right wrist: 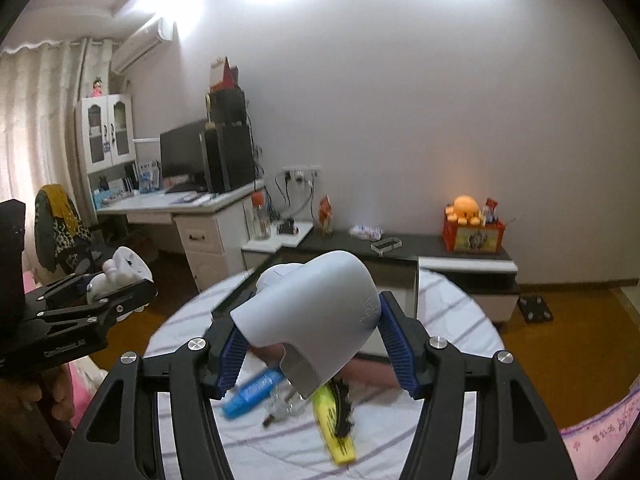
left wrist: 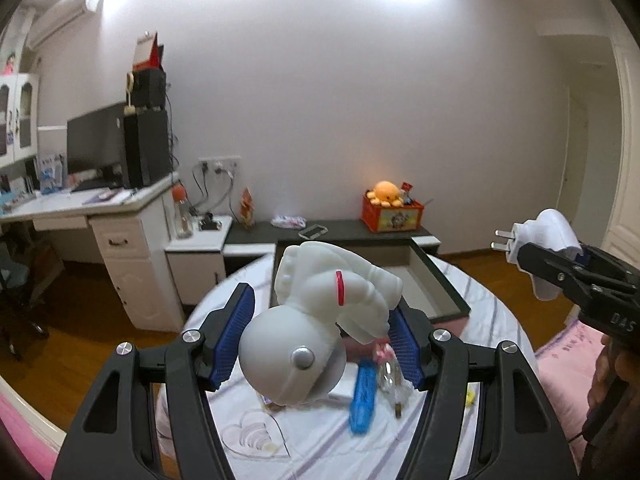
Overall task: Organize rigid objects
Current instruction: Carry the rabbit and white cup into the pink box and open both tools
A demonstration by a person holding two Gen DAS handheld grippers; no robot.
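My left gripper (left wrist: 324, 340) is shut on a white astronaut figure (left wrist: 320, 320) with a red stripe, held above a round table (left wrist: 304, 440) with a striped white cloth. My right gripper (right wrist: 316, 340) is shut on a white power plug adapter (right wrist: 316, 320), also held above the table; it shows in the left wrist view (left wrist: 540, 240) with its two prongs pointing left. An open dark-rimmed box (left wrist: 444, 284) lies at the table's far side. On the cloth lie a blue tube (right wrist: 252, 394), a small clear bottle (right wrist: 284, 404) and a yellow comb (right wrist: 336, 424).
A low dark cabinet (right wrist: 420, 246) by the wall carries a red box with an orange plush (right wrist: 472, 228). A white desk (right wrist: 180, 208) with a monitor stands at left. Wooden floor surrounds the table. Pink bedding (left wrist: 568, 352) lies at right.
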